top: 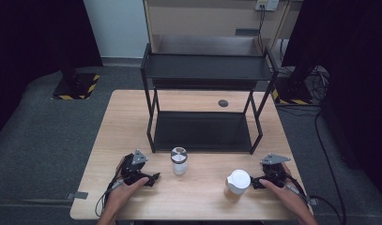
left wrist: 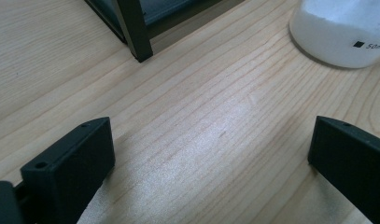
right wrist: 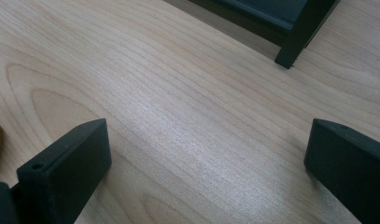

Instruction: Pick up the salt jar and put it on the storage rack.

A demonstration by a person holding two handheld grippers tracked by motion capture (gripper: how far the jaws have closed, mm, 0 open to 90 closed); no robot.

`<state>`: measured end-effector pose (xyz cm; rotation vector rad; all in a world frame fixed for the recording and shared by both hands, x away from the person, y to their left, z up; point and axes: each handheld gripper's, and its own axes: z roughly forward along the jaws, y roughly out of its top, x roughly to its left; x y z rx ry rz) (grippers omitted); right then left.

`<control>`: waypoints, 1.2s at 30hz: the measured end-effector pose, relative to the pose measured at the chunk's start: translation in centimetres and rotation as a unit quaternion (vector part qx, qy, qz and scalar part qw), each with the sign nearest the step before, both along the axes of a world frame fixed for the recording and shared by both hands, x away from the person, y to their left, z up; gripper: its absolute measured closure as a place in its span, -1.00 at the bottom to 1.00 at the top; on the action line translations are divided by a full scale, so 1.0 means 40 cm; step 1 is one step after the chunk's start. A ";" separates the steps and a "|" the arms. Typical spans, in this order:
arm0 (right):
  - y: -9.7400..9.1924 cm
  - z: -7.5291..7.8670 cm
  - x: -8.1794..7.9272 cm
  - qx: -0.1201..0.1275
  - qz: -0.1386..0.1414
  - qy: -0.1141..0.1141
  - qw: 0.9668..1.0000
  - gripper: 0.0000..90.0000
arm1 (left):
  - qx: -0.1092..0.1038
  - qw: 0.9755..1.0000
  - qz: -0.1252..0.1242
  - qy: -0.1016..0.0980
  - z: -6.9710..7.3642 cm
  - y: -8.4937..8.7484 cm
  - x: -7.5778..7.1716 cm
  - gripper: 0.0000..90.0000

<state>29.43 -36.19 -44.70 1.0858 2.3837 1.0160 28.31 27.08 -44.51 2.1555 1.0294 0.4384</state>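
Observation:
A small clear jar [top: 179, 161] with white contents and a grey lid stands on the wooden table [top: 198, 199], just in front of the black rack [top: 202, 70]. The left gripper view has its white lower part [left wrist: 339, 32] at the upper right. A wider jar [top: 237, 183] with a white lid and tan contents stands nearer the front right. My left gripper [top: 152, 179] [left wrist: 213, 135] rests low to the left of the small jar, open, over bare wood. Just right of the white-lidded jar, my right gripper [top: 254, 183] [right wrist: 206, 135] is open too, holding nothing.
The two-tier black rack takes up the table's back half; both shelves are bare. One of its legs [left wrist: 134, 32] is ahead of the left jaws, another [right wrist: 295, 42] ahead of the right jaws. A dark round cable hole [top: 223, 103] lies behind the lower shelf.

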 end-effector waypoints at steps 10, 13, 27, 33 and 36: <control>0.000 0.000 0.000 0.000 0.000 0.000 1.000 -0.97 | -0.001 1.000 -0.001 0.000 0.000 -0.001 -0.001 -0.99; 0.000 0.000 0.000 0.000 0.000 0.000 1.000 -0.97 | -0.001 1.000 -0.012 -0.001 0.002 -0.007 0.000 -0.96; 0.000 0.000 0.000 0.000 0.000 0.000 1.000 -0.97 | -0.019 0.999 -0.049 -0.014 0.015 -0.043 -0.006 -0.96; 0.000 0.000 0.000 0.000 0.000 0.000 1.000 -0.97 | -0.027 0.997 -0.062 -0.022 0.021 -0.058 -0.009 -0.96; 0.000 0.000 0.000 0.000 0.000 0.000 1.000 -0.97 | -0.034 0.997 -0.068 -0.025 0.022 -0.067 -0.010 -0.95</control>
